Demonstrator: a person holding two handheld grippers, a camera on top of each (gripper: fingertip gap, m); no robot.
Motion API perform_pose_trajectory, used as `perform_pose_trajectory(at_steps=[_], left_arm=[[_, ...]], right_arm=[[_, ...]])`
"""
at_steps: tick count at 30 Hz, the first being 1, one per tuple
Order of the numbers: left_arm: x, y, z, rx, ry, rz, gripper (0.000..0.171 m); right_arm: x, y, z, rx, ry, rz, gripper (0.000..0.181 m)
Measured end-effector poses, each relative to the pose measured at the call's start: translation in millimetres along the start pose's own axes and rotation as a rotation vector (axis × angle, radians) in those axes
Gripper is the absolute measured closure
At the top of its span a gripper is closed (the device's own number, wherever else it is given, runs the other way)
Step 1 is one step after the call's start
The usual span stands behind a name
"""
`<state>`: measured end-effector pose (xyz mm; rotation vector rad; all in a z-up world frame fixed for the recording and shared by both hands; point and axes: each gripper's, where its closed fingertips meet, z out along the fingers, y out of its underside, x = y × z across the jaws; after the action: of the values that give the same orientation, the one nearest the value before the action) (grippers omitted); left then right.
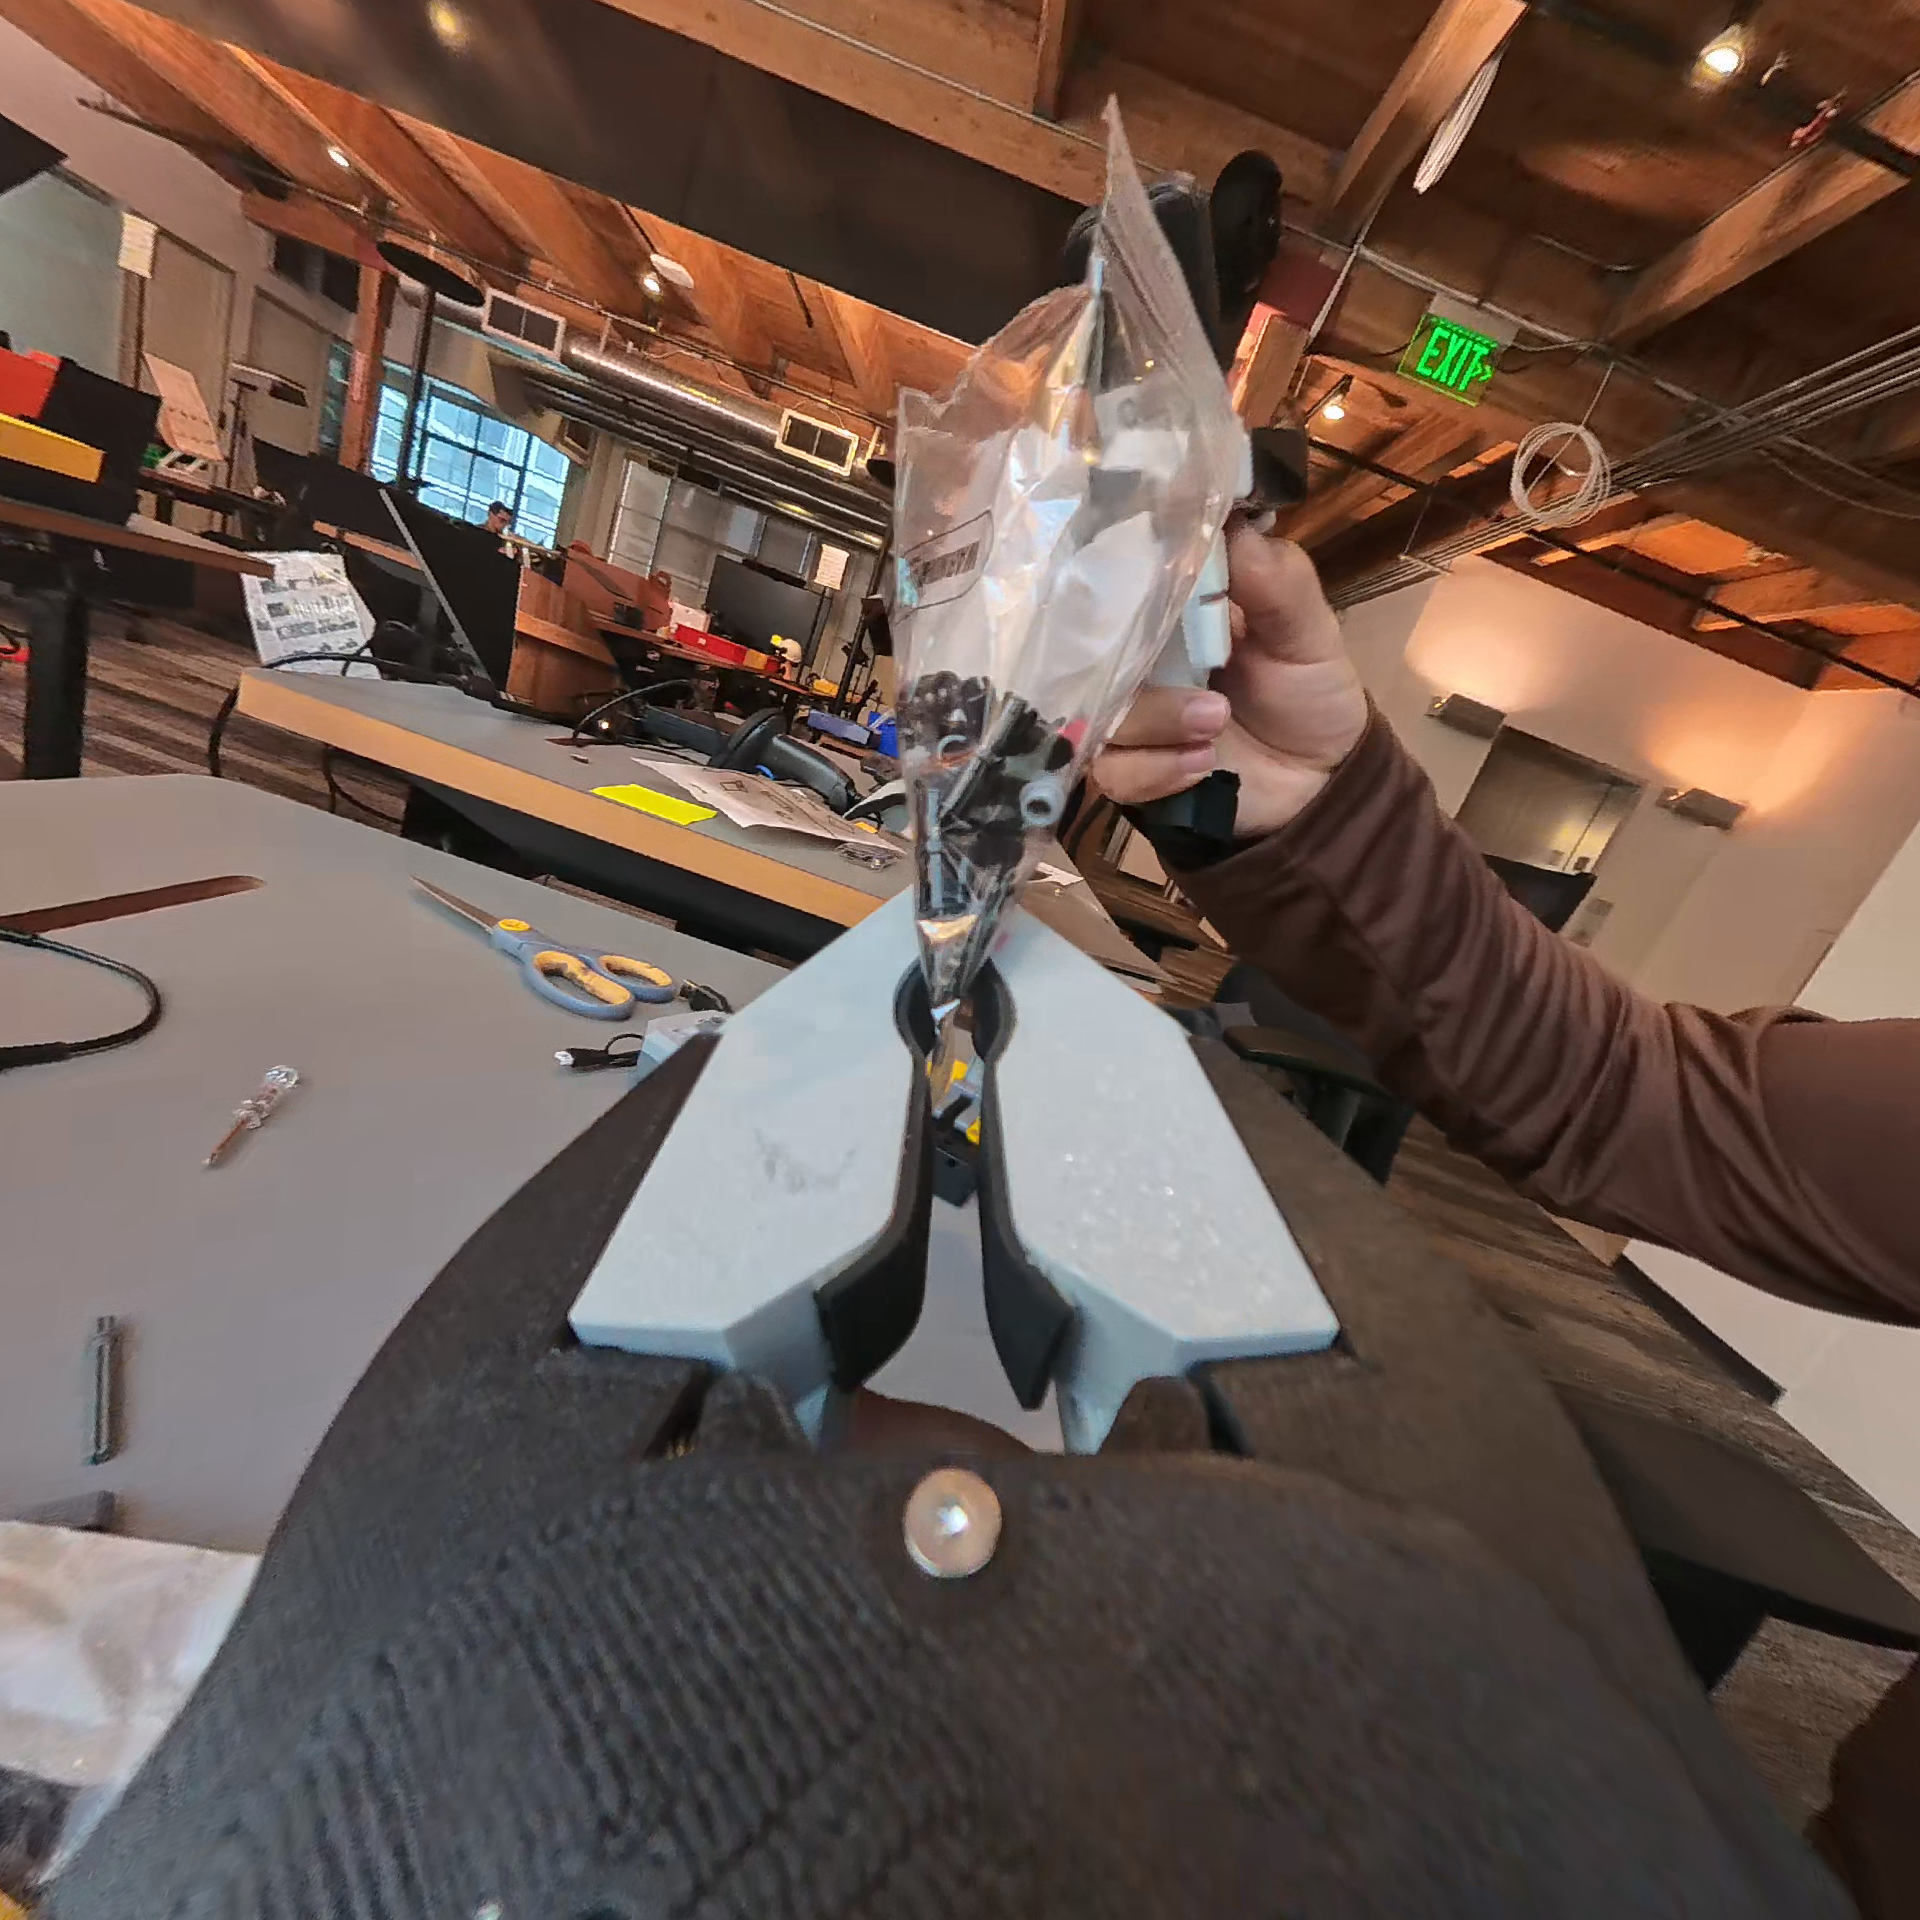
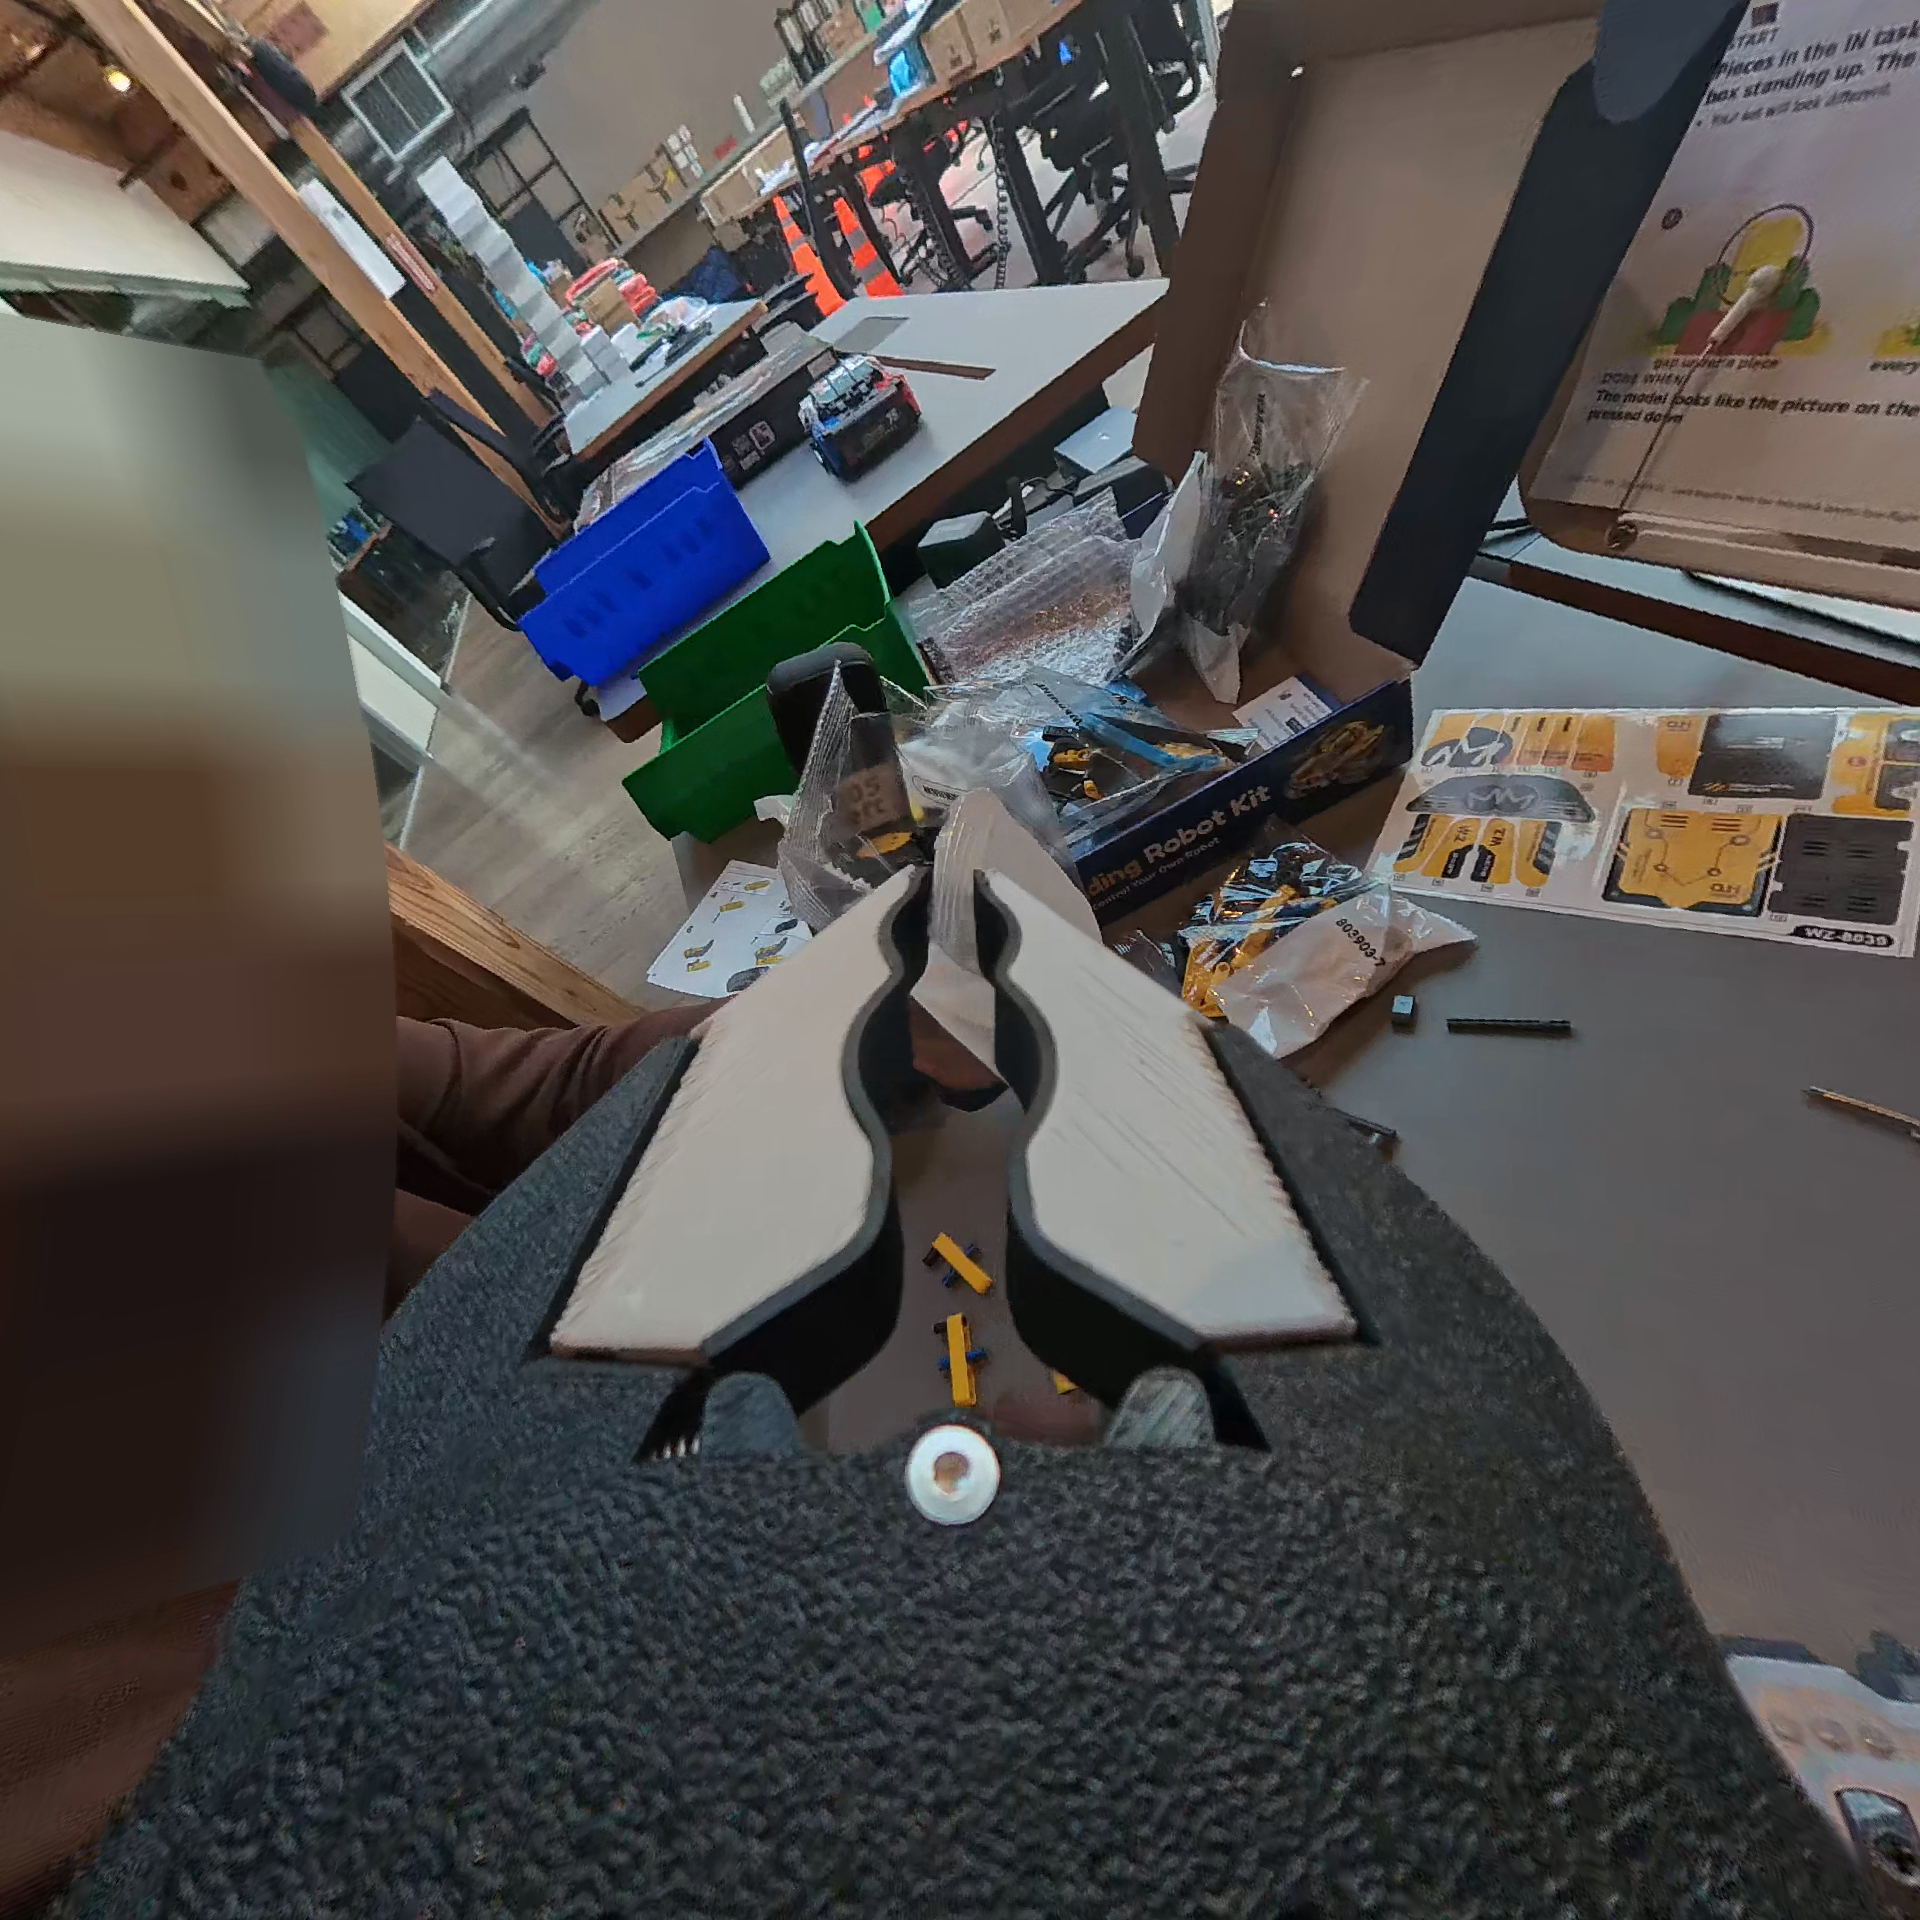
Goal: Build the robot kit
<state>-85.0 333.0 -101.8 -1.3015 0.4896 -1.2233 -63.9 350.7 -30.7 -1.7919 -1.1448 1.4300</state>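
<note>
My left gripper [image 1: 951, 935] is shut on the bottom corner of a clear plastic bag [image 1: 1049, 540] that holds small black and grey parts. The bag stands upright above the grey table [image 1: 312, 1195]. A hand [image 1: 1278, 675] in a brown sleeve holds my right gripper [image 1: 1210, 592] at the bag's upper side, mostly hidden behind the plastic. In the right wrist view, my right gripper [image 2: 951, 883] is shut on a flap of the same clear bag [image 2: 971, 842], above the table. Small yellow pieces [image 2: 961, 1262] lie on the table below its fingers.
Scissors [image 1: 582, 961], a small screwdriver [image 1: 255, 1112], a metal pin [image 1: 104, 1387] and a black cable lie on the table to the left. An open kit box [image 2: 1247, 800], parts bags [image 2: 1299, 935], a sticker sheet [image 2: 1662, 821] and green [image 2: 769, 686] and blue [image 2: 644, 561] bins lie ahead. My right fingertips sit around 8 centimetres from my left ones. The left tips stand about 25 centimetres off the metal pin [image 1: 104, 1387]. The right camera catches it too, in the right wrist view [image 2: 1502, 1024].
</note>
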Motion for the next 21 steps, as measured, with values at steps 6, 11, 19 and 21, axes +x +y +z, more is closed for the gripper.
perform_pose_trajectory(at_steps=[6,11,19,21], left_arm=[[2,-2,-1,0.009,0.017,-0.022,0.171],[1,-2,-1,0.012,0.019,-0.060,0.171],[-2,1,0,-0.005,0.014,-0.111,0.171],[-3,4,1,-0.022,0.020,-0.135,0.171]], right_arm=[[-2,8,-3,-0.003,-0.008,-0.085,0.139],[-5,20,-1,-0.006,-0.009,-0.159,0.118],[-6,22,-3,0.027,-0.042,-0.201,0.108],[-2,18,-7,0.061,-0.039,-0.195,0.109]])
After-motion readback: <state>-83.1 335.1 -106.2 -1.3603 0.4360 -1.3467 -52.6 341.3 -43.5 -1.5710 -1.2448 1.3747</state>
